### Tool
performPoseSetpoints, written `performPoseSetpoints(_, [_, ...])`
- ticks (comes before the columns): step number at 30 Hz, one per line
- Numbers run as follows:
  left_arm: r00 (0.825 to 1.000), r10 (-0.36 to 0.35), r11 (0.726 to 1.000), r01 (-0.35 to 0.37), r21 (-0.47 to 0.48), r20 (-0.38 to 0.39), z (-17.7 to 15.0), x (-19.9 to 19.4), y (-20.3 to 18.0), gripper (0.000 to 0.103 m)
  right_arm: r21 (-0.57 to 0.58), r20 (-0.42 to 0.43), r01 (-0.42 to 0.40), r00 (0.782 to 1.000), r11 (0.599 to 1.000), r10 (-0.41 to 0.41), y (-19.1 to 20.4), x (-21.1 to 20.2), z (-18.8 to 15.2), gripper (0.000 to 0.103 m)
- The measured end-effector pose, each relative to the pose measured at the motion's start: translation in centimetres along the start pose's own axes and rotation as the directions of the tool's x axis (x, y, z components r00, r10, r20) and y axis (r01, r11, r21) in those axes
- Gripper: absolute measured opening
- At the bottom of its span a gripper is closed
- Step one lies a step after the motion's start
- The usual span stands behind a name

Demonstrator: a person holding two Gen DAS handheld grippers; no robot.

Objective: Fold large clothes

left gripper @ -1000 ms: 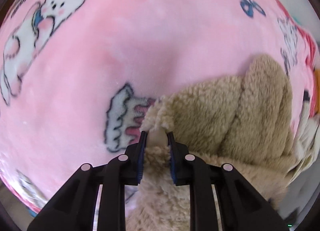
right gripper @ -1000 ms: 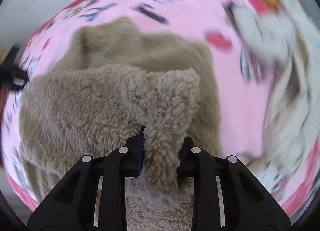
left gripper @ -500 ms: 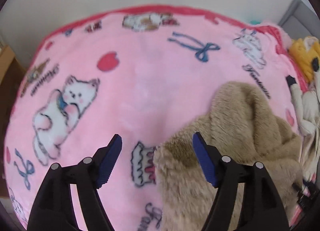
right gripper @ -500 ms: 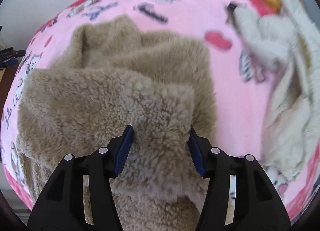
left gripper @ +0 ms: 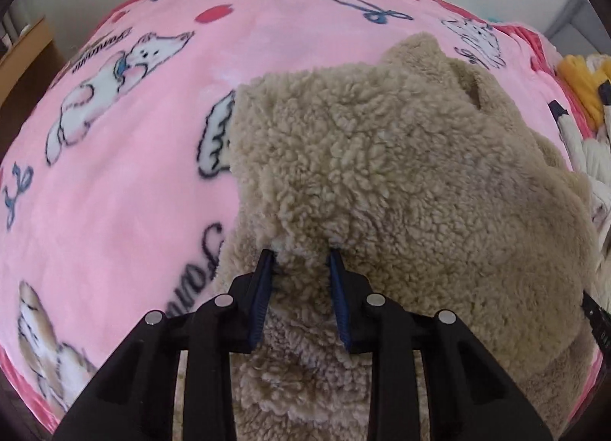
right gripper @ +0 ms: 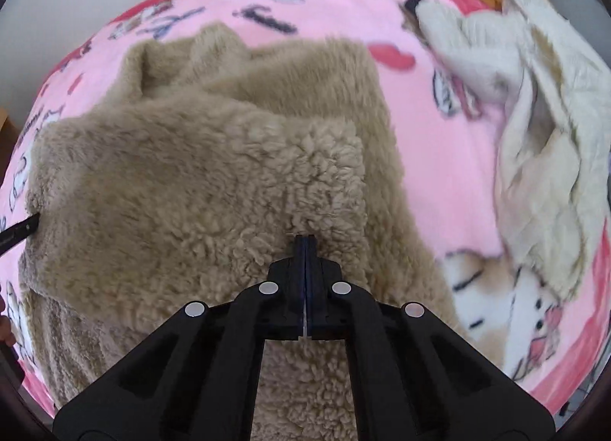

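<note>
Presently, the tan sherpa fleece garment (left gripper: 401,173) lies folded on the pink cat-print blanket (left gripper: 126,181). Left tool (left gripper: 301,256) grips a narrow fold of fleece; right tool (right gripper: 305,238) is fully closed, tips against the pile, hold not discernible.

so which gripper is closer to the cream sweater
Right. The right gripper, shut on the tan fleece, has the cream sweater close by on its right; the left gripper sits at the fleece's far side.

Left wrist view: close, looks forward-down along left gripper (left gripper: 301,256) fingers onto tan fleece garment (left gripper: 401,181), pink blanket (left gripper: 126,189) beyond. Right wrist view: same closeness, along right gripper (right gripper: 305,240). Shared: garment (right gripper: 191,181), blanket (right gripper: 439,158).
</note>
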State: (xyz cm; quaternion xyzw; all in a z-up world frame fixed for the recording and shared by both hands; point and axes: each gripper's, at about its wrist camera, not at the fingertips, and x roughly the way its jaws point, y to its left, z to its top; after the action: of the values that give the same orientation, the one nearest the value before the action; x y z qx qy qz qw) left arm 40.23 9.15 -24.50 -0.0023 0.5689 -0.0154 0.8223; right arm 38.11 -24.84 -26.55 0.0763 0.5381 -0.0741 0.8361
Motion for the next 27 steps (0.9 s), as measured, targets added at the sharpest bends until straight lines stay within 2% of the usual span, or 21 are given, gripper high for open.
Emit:
performPoseSetpoints(3, [0.997, 0.062, 0.994, -0.067, 0.088, 0.052, -1.2, 1.2, -1.3, 0.03, 0.024, -0.013, -0.011, 1.0, 1.0, 0.012, -0.3, 1.5, -0.5, 0.0])
performPoseSetpoints(6, [0.997, 0.05, 0.996, -0.054, 0.071, 0.057, -1.2, 1.2, -1.1, 0.03, 0.079, -0.029, -0.041, 0.999, 0.996, 0.044, -1.1, 2.5, 0.0, 0.0])
performPoseSetpoints(9, [0.999, 0.015, 0.999, -0.016, 0.04, 0.03, -0.7, 1.3, -0.5, 0.031, 0.058, -0.04, -0.044, 0.998, 0.997, 0.046, -0.9, 3.1, 0.3, 0.0])
performPoseSetpoints(14, [0.997, 0.057, 0.995, -0.06, 0.078, 0.046, -0.7, 0.5, -1.4, 0.031, -0.001, -0.008, -0.041, 0.999, 0.999, 0.041, -0.4, 2.0, 0.7, 0.0])
performPoseSetpoints(16, [0.997, 0.054, 0.996, -0.059, 0.071, 0.062, -0.5, -1.0, -1.3, 0.034, -0.031, 0.026, -0.074, 0.997, 0.997, 0.075, -0.3, -0.2, 0.7, 0.002])
performPoseSetpoints(17, [0.996, 0.048, 0.997, -0.053, 0.062, 0.076, -0.3, -2.2, -1.1, 0.043, -0.03, 0.041, -0.096, 0.994, 0.995, 0.097, -0.5, -1.1, 0.6, 0.003])
performPoseSetpoints(18, [0.995, 0.047, 0.997, -0.052, 0.051, 0.092, -0.3, -3.1, -0.8, 0.061, -0.016, 0.061, -0.147, 0.987, 0.989, 0.148, -0.8, -2.4, 0.5, 0.014])
performPoseSetpoints(19, [0.993, 0.04, 0.998, -0.044, 0.036, 0.114, -0.4, -4.2, -0.4, 0.072, 0.0, 0.087, -0.189, 0.978, 0.982, 0.188, -1.2, -3.8, 0.2, 0.035])
performPoseSetpoints(20, [0.99, 0.025, 0.999, -0.028, 0.019, 0.142, -0.6, -5.5, 0.0, 0.083, 0.005, 0.116, -0.203, 0.973, 0.979, 0.201, -1.5, -5.0, -0.2, 0.043])
performPoseSetpoints(21, [0.987, 0.018, 1.0, -0.02, 0.006, 0.16, -0.9, -6.4, 0.4, 0.083, 0.001, 0.151, -0.203, 0.968, 0.979, 0.201, -1.9, -6.8, -1.0, 0.046])
performPoseSetpoints(23, [0.989, 0.032, 0.999, -0.031, -0.01, 0.147, -1.5, -7.6, 1.0, 0.083, -0.007, 0.172, -0.205, 0.964, 0.979, 0.203, -2.4, -8.8, -2.3, 0.047])
performPoseSetpoints(27, [0.991, 0.036, 0.999, -0.033, -0.023, 0.126, -3.6, -9.4, 2.1, 0.083, 0.013, 0.204, -0.155, 0.968, 0.988, 0.149, -3.5, -12.3, -6.6, 0.074])
